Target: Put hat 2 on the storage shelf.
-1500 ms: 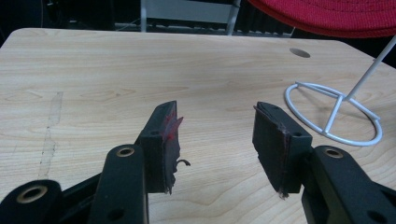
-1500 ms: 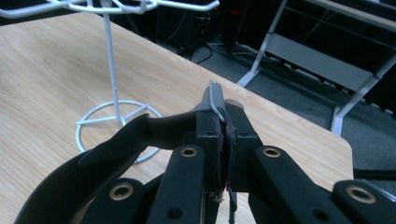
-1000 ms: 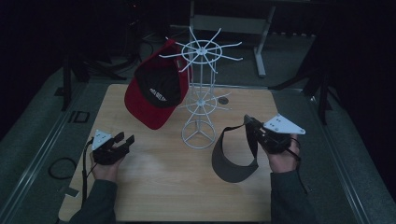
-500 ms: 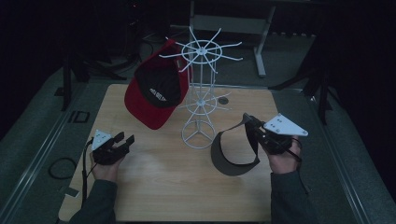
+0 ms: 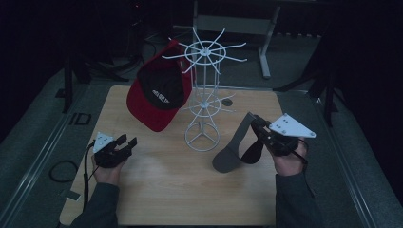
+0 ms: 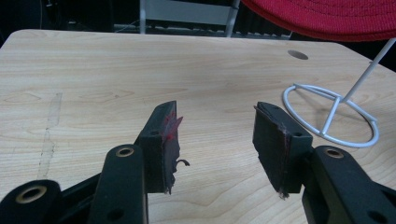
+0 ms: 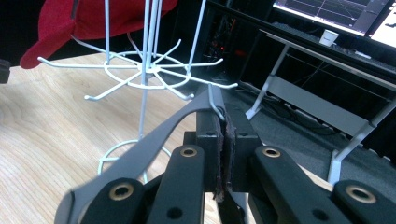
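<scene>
Here, the grey visor hangs off the right gripper at the table's right side. The band runs up to the jaws and the brim end sags down to the wooden table, just right of the rack's base ring; can't tell if it touches the top. In the right gripper view the jaws are clamped tight on the visor strap, pads pressed together w/ the strap btwn them. A hook tip of the wire rack sits right at the jaw tips, against the strap; can't tell if it's threaded through.

The white wire rack stands mid-table, upright, two tiers of radial hooks. A red cap w/ a black front panel hangs on the upper tier's left side, tilted, brim down. In the left gripper view the cap's brim shows along the top edge.

The left gripper rests low near the table's left edge, well apart from rack & visor. Its jaws stand apart w/ nothing btwn them; the pads show red scuffing. The rack's base ring lies to the right ahead of them. A small round hole sits in the tabletop behind the rack.
</scene>
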The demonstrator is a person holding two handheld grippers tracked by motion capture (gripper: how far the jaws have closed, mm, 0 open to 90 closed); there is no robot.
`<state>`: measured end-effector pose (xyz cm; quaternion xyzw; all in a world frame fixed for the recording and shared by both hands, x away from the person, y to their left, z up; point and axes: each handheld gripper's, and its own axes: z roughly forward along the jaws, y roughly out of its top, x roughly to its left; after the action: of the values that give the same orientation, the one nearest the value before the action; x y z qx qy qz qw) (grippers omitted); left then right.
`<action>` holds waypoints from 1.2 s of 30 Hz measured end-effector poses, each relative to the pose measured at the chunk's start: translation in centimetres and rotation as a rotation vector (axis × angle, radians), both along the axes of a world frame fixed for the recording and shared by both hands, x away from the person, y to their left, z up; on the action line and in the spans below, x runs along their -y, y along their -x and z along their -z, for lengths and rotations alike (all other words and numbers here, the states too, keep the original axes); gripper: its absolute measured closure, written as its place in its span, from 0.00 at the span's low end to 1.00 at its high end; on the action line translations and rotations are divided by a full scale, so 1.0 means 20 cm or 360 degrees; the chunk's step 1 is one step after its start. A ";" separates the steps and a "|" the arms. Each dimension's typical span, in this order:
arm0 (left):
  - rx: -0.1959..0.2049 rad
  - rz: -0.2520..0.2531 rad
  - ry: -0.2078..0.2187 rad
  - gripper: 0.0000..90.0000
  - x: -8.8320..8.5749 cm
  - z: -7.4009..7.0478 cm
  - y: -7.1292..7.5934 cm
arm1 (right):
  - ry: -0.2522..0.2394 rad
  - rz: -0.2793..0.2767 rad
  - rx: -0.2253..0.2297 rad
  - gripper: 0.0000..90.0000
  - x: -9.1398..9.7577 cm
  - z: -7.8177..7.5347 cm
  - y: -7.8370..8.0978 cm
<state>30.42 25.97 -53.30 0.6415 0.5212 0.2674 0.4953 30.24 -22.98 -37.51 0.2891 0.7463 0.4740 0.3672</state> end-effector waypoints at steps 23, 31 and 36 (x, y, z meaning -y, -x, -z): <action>-0.0002 0.0006 0.0005 0.57 0.00 0.00 0.00 | -0.0006 -0.0014 0.0052 0.96 -0.03 -0.08 -0.01; 0.0001 0.0007 0.0004 0.57 0.00 0.00 0.00 | 0.0005 -0.0023 0.0077 0.96 -0.03 -0.13 -0.01; 0.0001 0.0006 0.0007 0.57 0.00 0.00 0.00 | -0.0010 -0.0017 0.0097 0.96 -0.03 -0.16 -0.02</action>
<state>30.42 25.90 -53.30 0.6414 0.5204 0.2654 0.4974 30.68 -22.47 -34.23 0.2717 0.7349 0.4868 0.3862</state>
